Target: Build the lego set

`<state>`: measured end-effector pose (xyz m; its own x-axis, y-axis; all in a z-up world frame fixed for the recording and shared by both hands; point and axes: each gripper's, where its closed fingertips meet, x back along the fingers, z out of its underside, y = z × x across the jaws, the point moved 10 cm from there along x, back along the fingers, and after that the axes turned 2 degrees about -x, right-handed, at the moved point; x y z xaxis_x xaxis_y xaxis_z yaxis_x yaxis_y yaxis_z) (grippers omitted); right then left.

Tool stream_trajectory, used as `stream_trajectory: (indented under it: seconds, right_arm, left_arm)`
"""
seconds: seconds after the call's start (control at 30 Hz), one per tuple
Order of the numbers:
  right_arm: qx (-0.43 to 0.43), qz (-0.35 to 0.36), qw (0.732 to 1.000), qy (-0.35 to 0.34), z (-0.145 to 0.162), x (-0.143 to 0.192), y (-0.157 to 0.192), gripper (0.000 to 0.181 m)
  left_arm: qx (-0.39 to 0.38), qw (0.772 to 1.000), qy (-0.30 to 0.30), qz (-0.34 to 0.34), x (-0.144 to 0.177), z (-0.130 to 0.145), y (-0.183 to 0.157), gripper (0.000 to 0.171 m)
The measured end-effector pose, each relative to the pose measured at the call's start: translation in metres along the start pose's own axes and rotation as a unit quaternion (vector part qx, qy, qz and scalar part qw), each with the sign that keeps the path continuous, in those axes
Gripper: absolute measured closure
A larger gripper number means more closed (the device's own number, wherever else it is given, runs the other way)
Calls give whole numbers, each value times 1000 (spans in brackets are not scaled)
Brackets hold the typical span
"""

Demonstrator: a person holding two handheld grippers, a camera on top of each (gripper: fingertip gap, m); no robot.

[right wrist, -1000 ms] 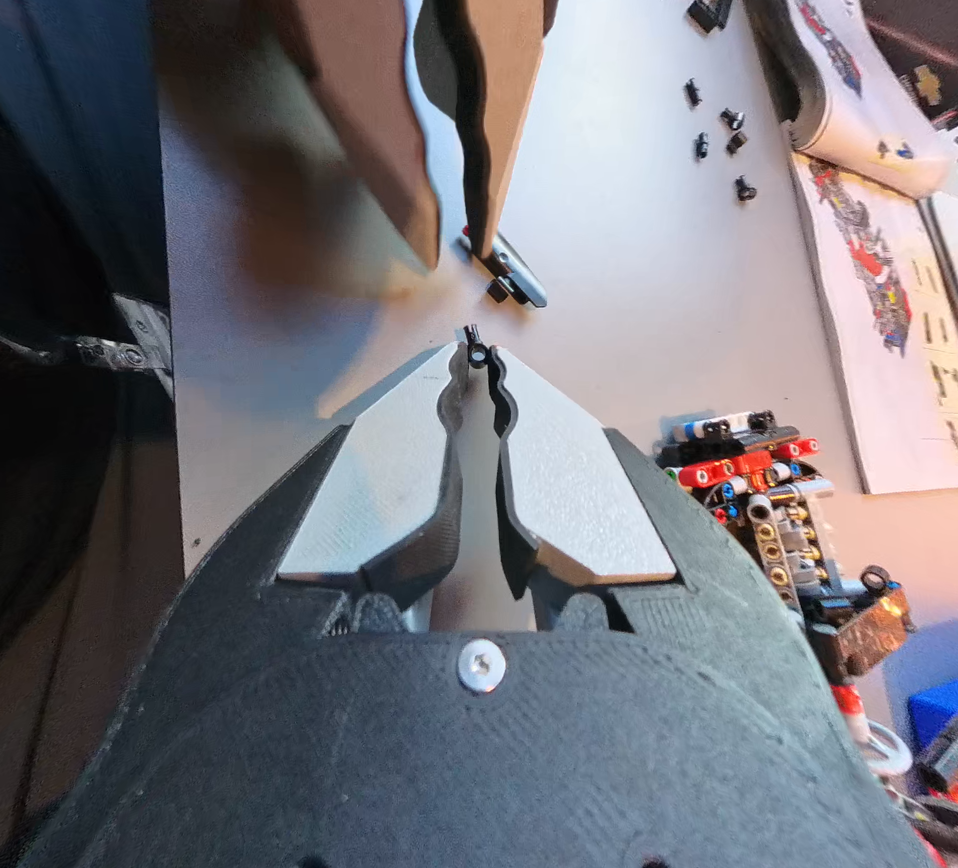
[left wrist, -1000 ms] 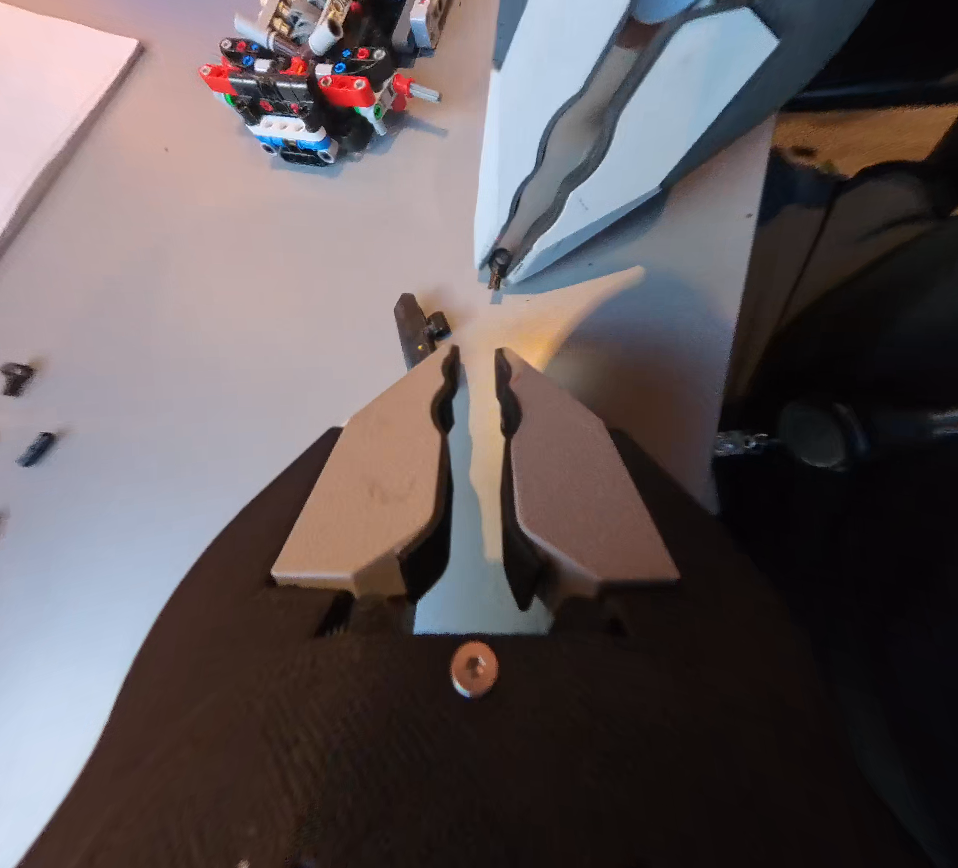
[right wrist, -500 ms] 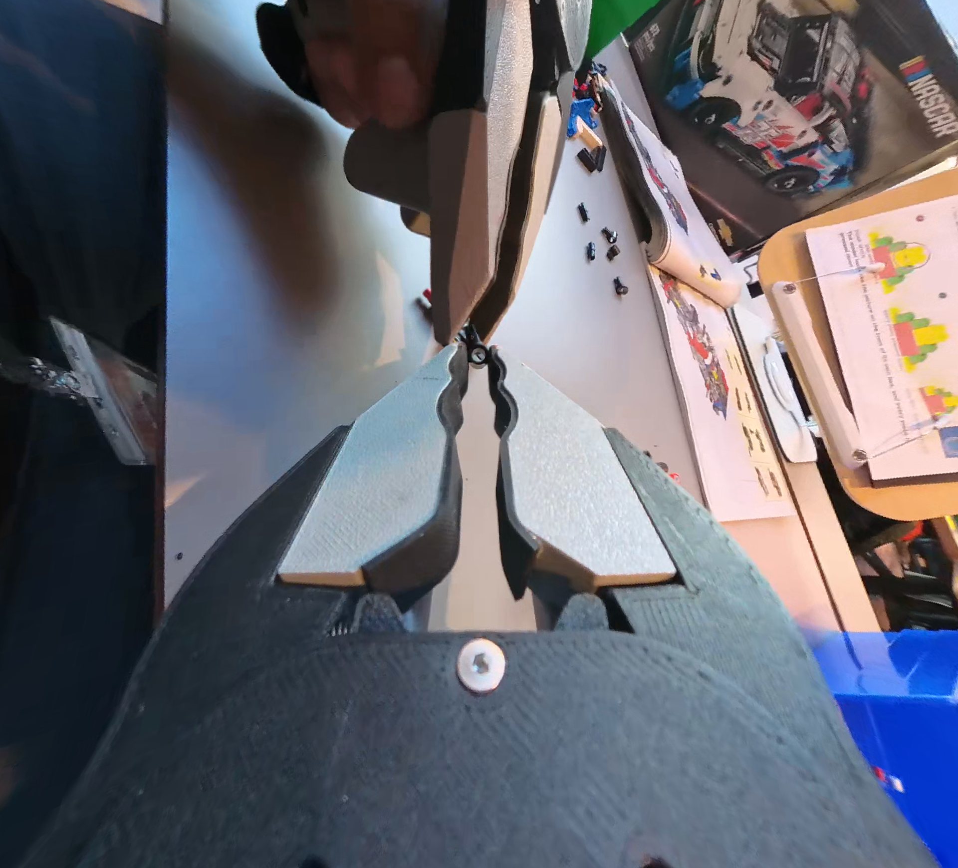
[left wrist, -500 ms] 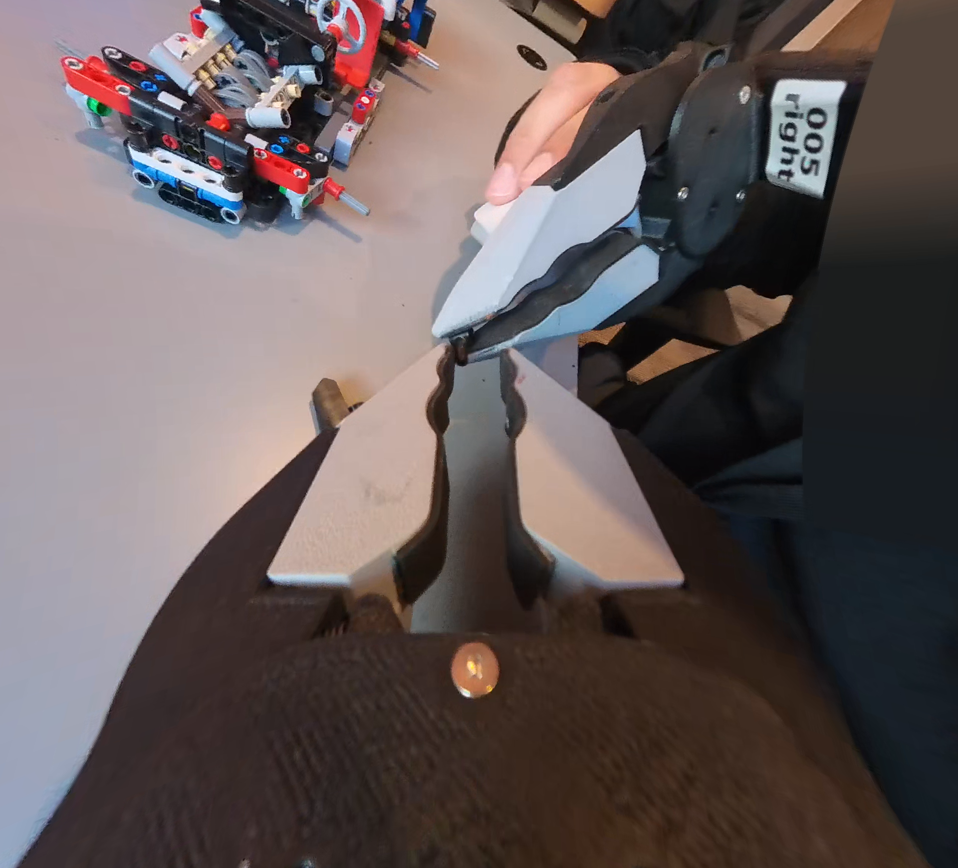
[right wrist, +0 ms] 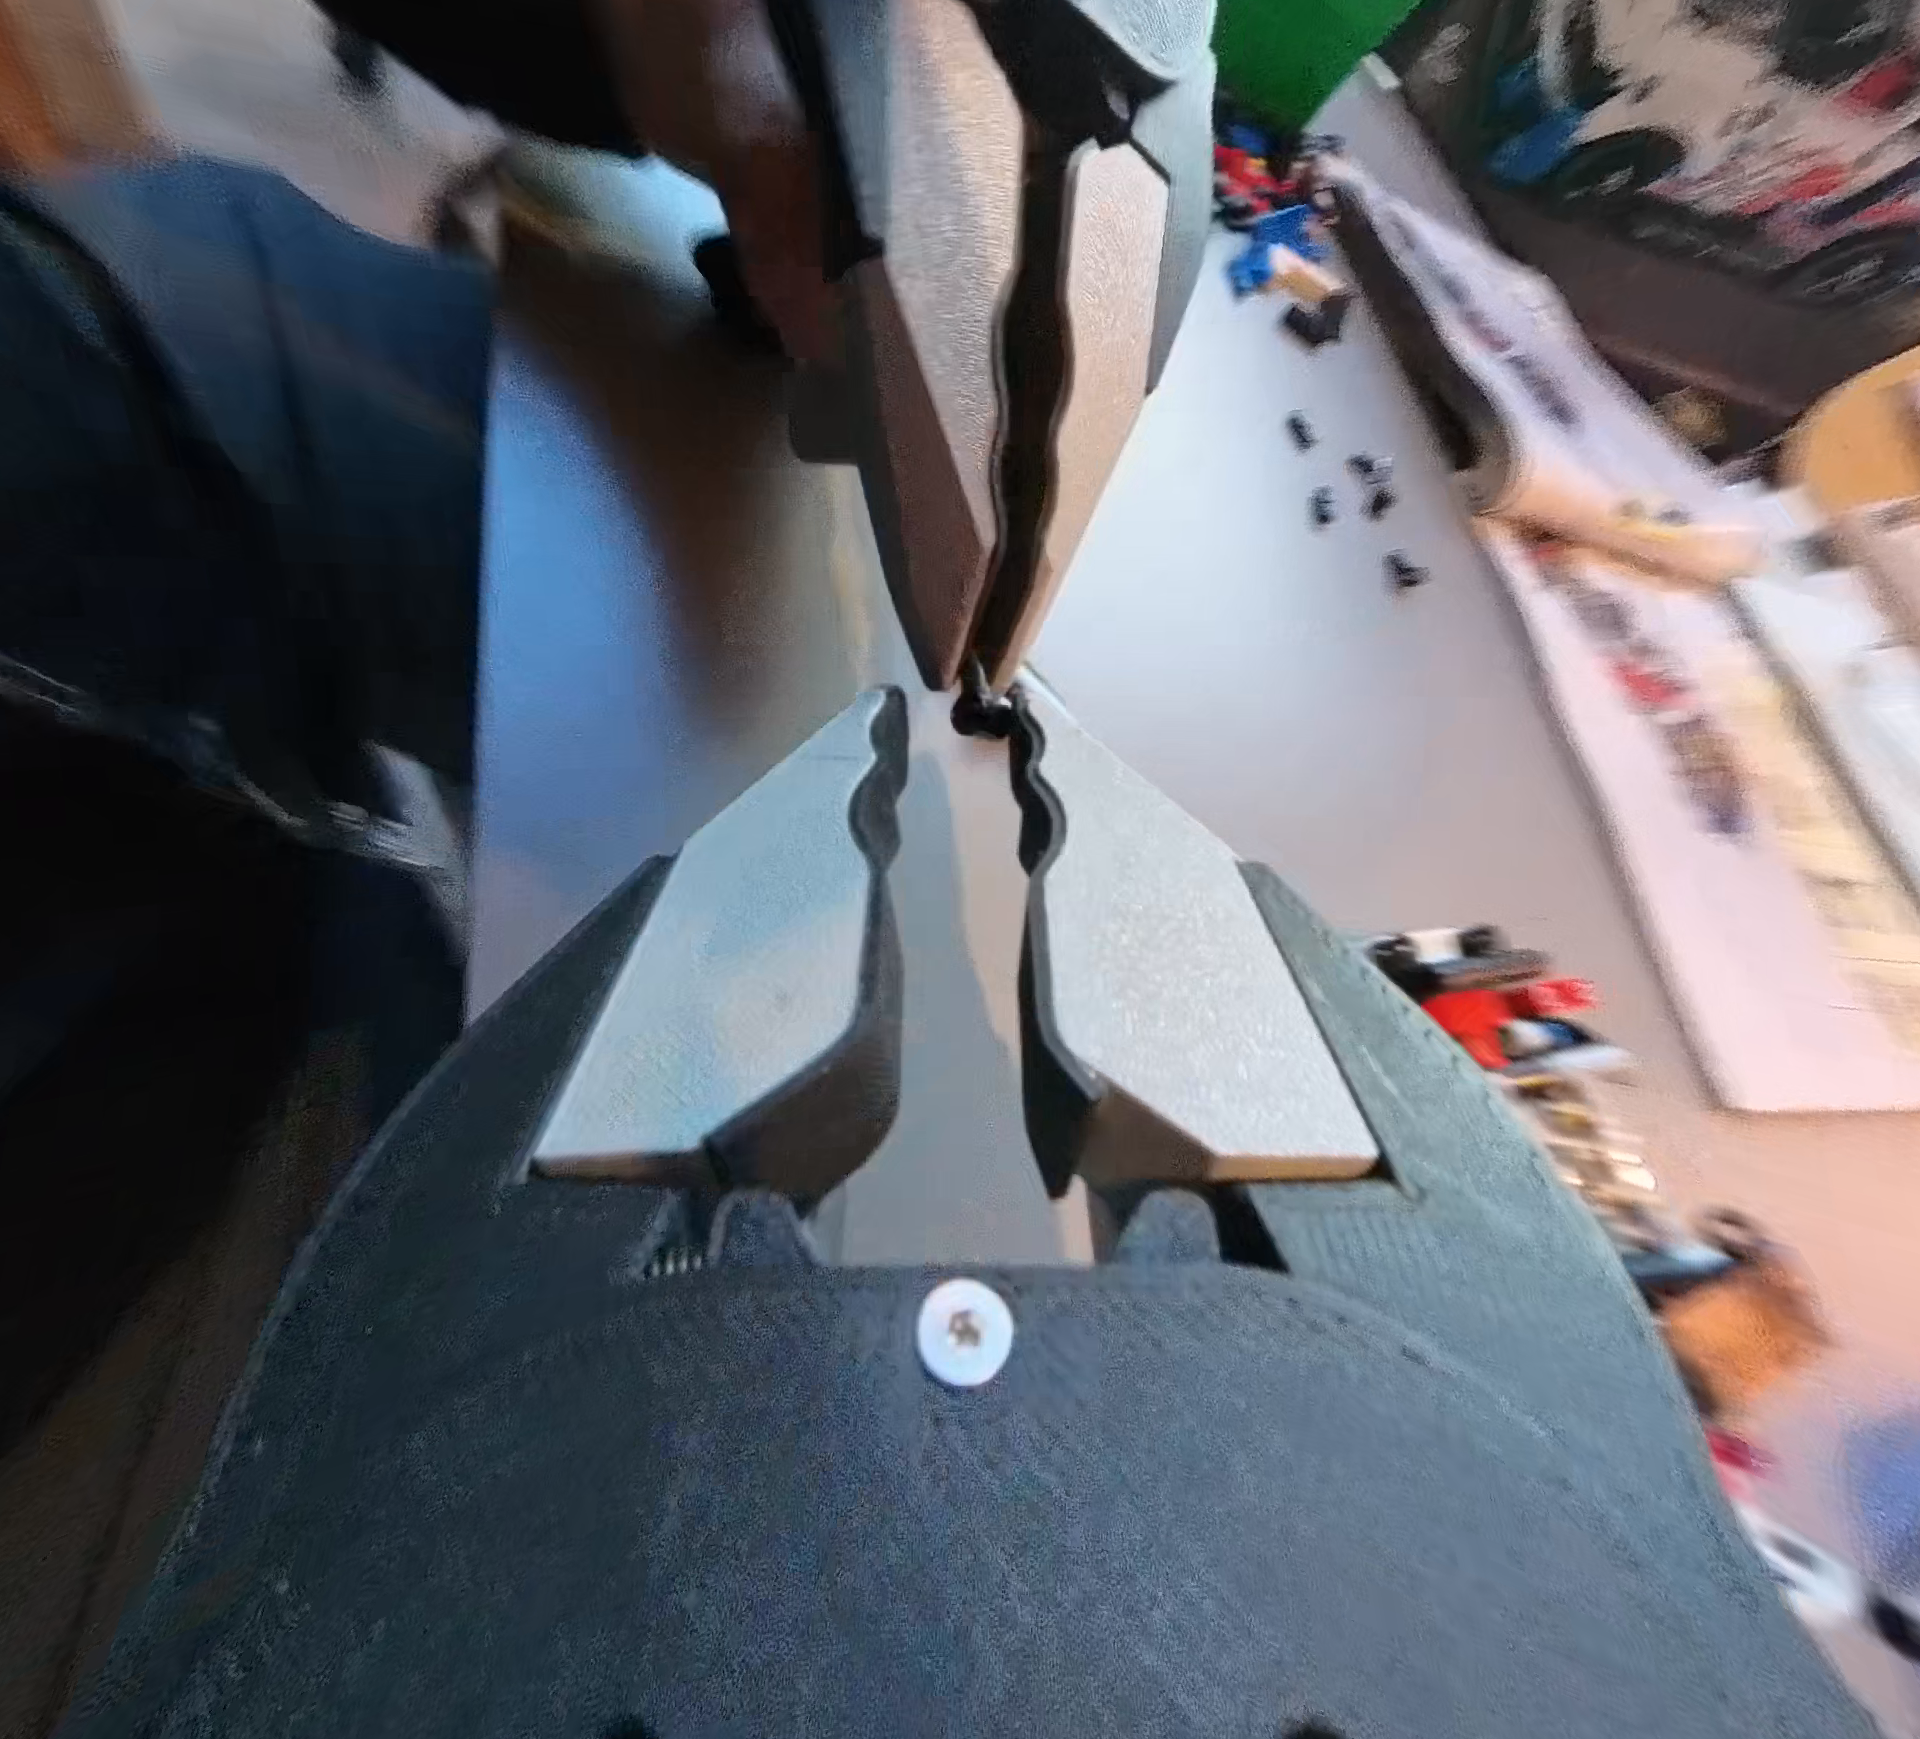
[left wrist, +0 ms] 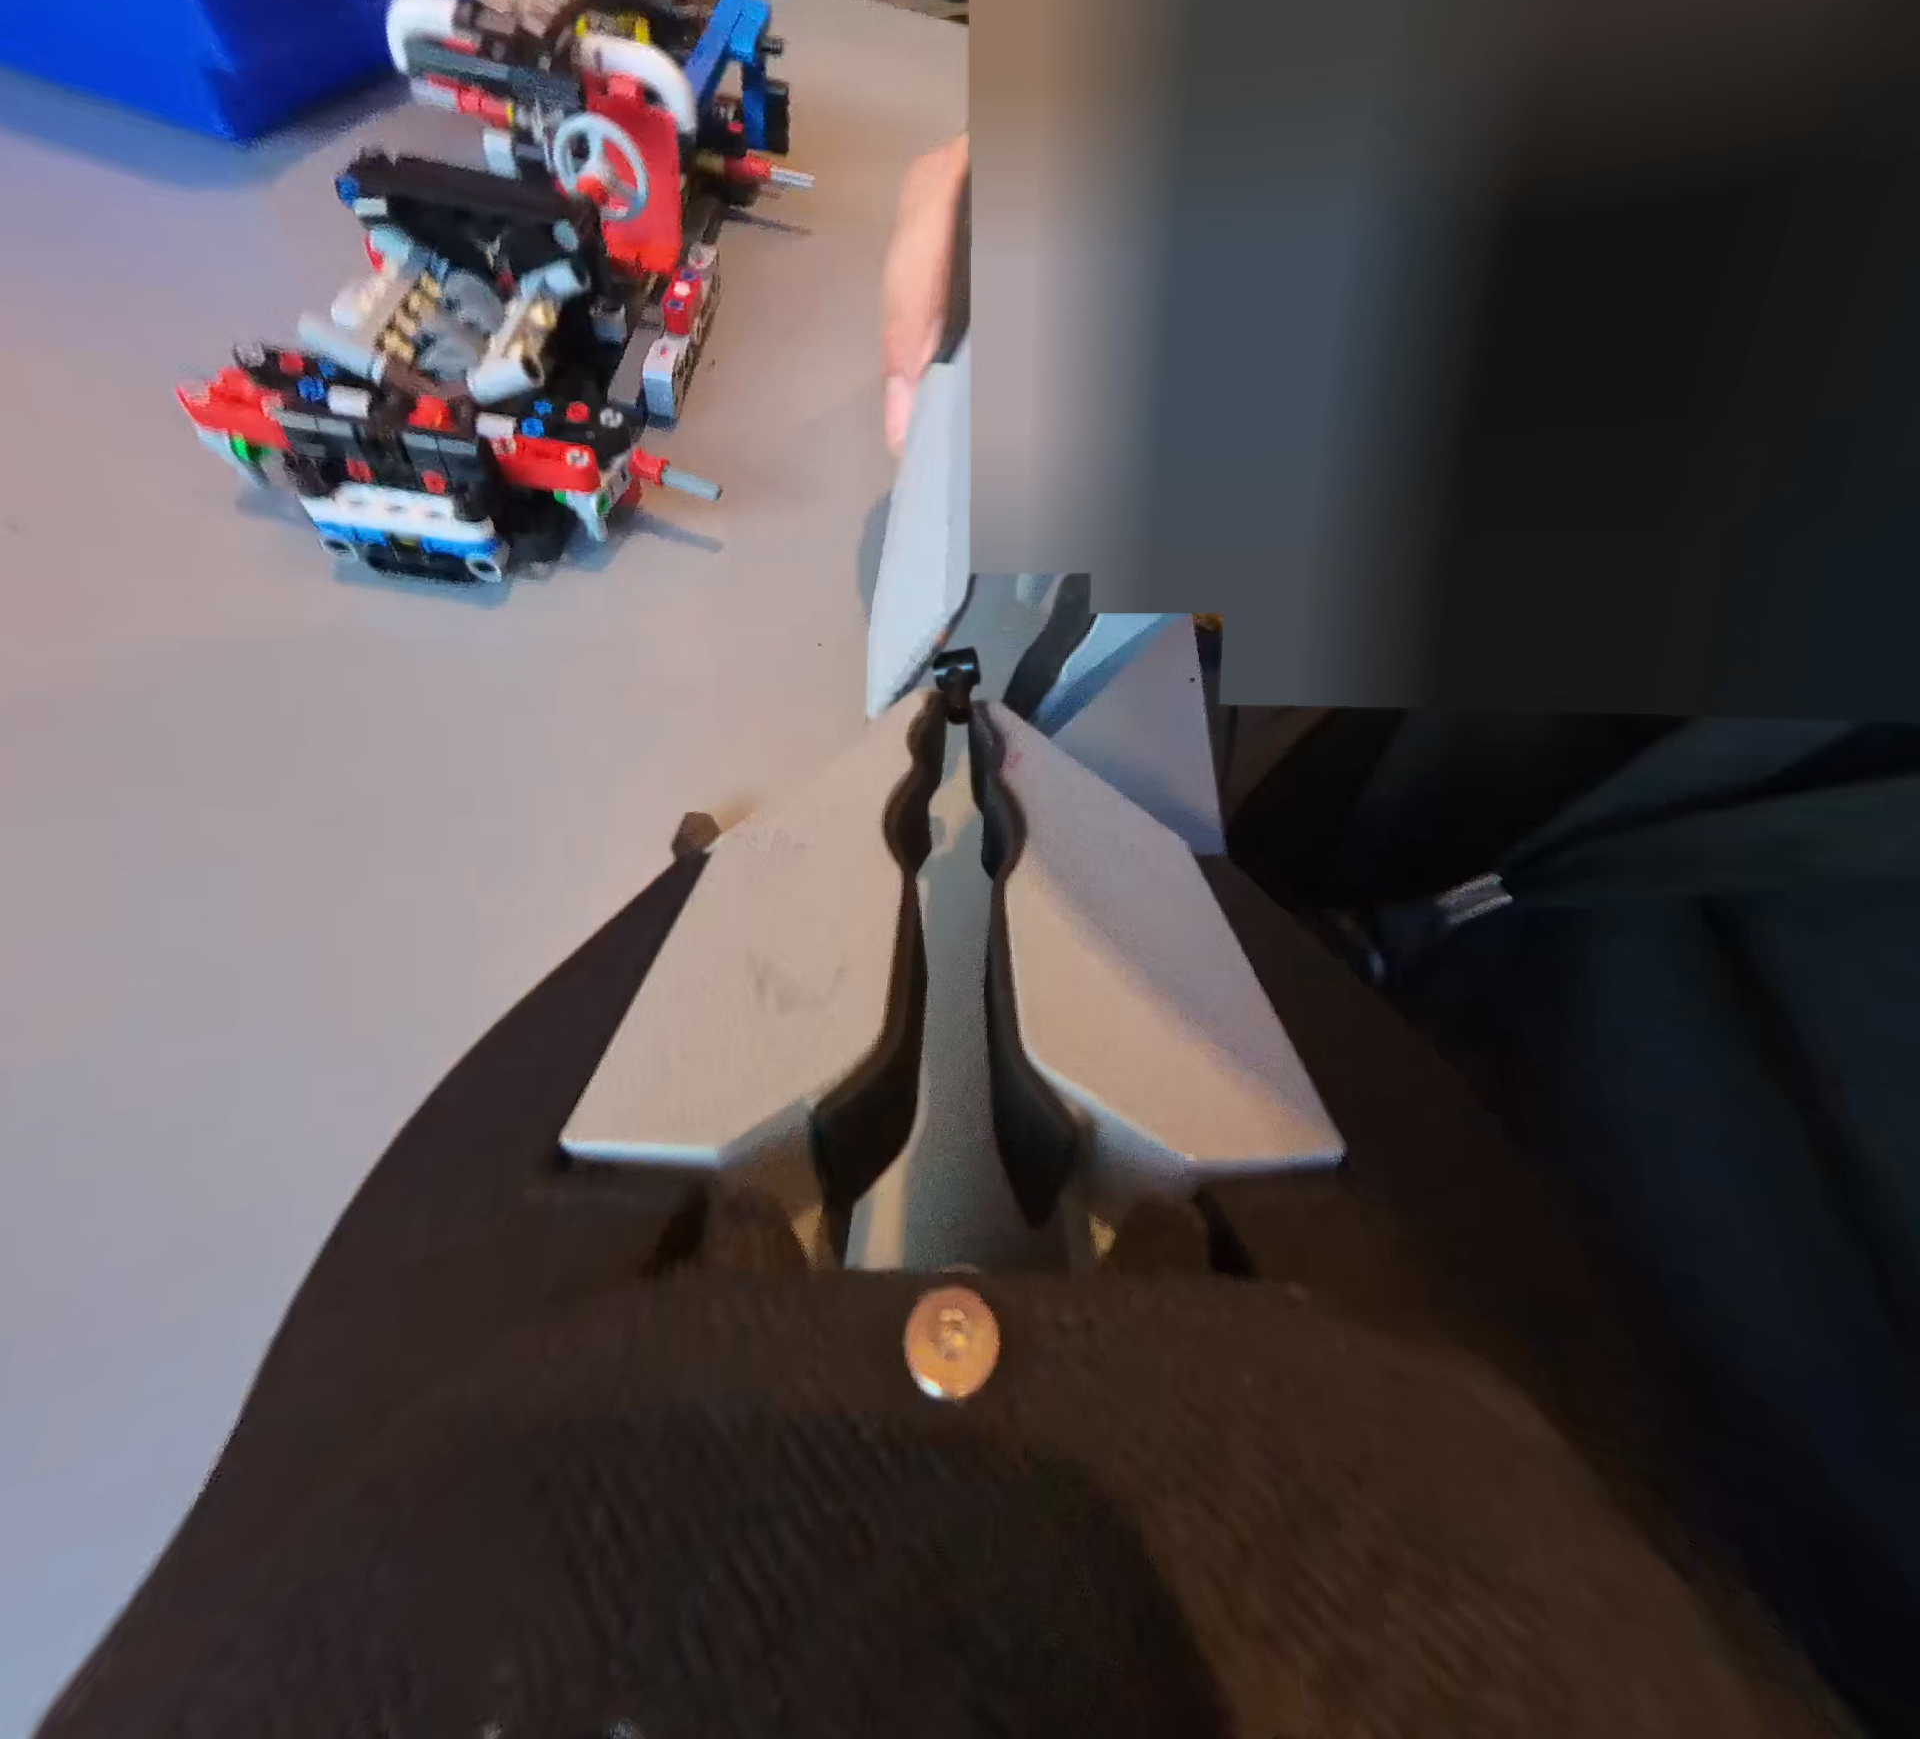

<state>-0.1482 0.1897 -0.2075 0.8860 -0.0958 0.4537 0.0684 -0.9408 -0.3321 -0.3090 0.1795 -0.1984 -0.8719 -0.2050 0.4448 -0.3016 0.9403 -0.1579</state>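
The left gripper [left wrist: 957, 721] pinches one small black pin [left wrist: 954, 679] at its tips, the pin's long axis running along the fingers and pointing forward out of them. Tip to tip with it, the right gripper [right wrist: 954, 713] stands released, jaws apart, the pin [right wrist: 982, 710] touching only its right finger. Beyond, on the grey table [left wrist: 312, 806], sits one part-built car [left wrist: 499, 318]. Five loose black pins [right wrist: 1351, 489] lie near one open manual [right wrist: 1714, 754].
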Motion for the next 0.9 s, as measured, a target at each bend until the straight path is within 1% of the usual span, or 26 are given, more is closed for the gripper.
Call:
stream_trajectory:
  seconds: [0.07, 0.13, 0.23, 0.3, 0.43, 0.67, 0.77, 0.9]
  right_arm:
    - [-62, -47, 997, -16, -1, 3, -8, 170]
    - [-102, -85, 991, -25, 0, 5, -14, 171]
    - [-115, -106, 987, -25, 0, 6, -14, 172]
    - [-102, -98, 990, -18, 0, 6, -12, 176]
    - [-86, -78, 993, -15, -2, 6, -12, 175]
    - [-81, -75, 994, -21, -3, 8, -11, 176]
    - [-100, -84, 991, -26, -2, 9, -12, 173]
    - [-106, -82, 991, -28, -2, 9, -13, 176]
  left_arm:
    - [-51, 999, 12, -13, 0, 0, -2, 171]
    - [-98, 995, 6, -21, 0, -1, -6, 171]
    - [-149, 988, -1, -24, 2, 0, -11, 171]
    - [-150, 988, 3, -24, 2, 1, -10, 171]
    - [-137, 990, 1, -25, 3, 1, -8, 171]
    - [-135, 991, 0, -19, 3, 1, -8, 171]
    - [-135, 991, 0, -19, 3, 1, -8, 171]
    - [-140, 990, 1, -23, 2, 1, -9, 171]
